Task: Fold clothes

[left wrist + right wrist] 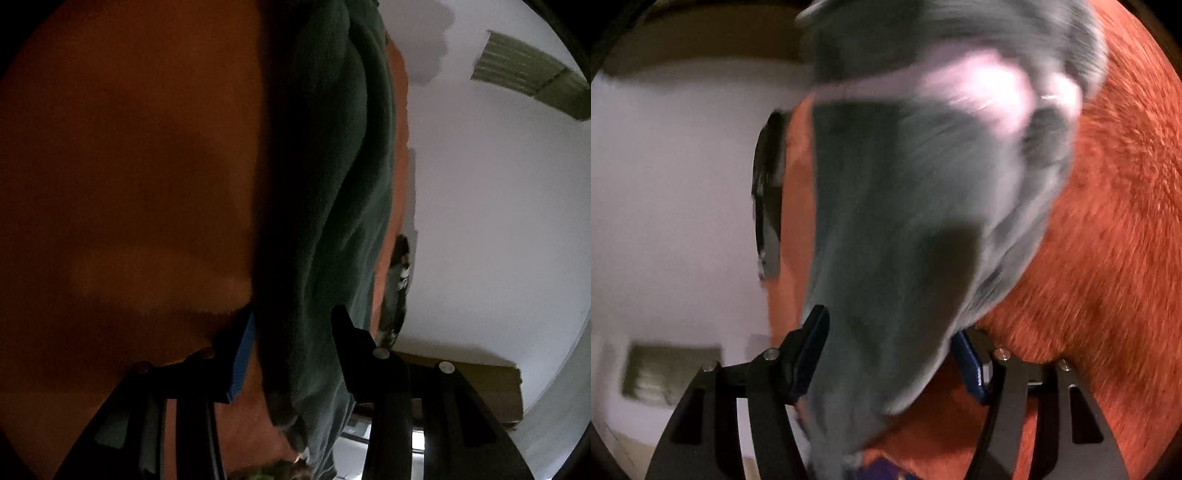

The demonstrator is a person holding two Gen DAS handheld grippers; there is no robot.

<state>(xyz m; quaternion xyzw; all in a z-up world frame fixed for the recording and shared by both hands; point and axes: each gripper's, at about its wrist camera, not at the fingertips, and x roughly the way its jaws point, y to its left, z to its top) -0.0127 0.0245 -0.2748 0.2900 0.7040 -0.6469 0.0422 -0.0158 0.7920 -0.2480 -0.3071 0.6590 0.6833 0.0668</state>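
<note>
A dark grey-green garment (pixel 332 184) hangs bunched in a thick fold over an orange fuzzy blanket (pixel 129 166). Its lower end runs between the fingers of my left gripper (pixel 295 332), filling the gap from the blue pad (pixel 242 354) to the black finger (pixel 349 332), which close on it. In the right wrist view the same garment (pixel 894 221) is motion-blurred, with a pale patch near its top. It drops between the fingers of my right gripper (pixel 890 339), which is shut on the cloth. The blanket (pixel 1108 240) lies to the right.
A white wall (pixel 498 221) stands beyond the blanket's edge, with a green slatted vent (pixel 532 74) (pixel 665 373). A dark object (pixel 399 288) (pixel 768 192) sits at the blanket's edge. A brown board (pixel 480 387) shows low right in the left wrist view.
</note>
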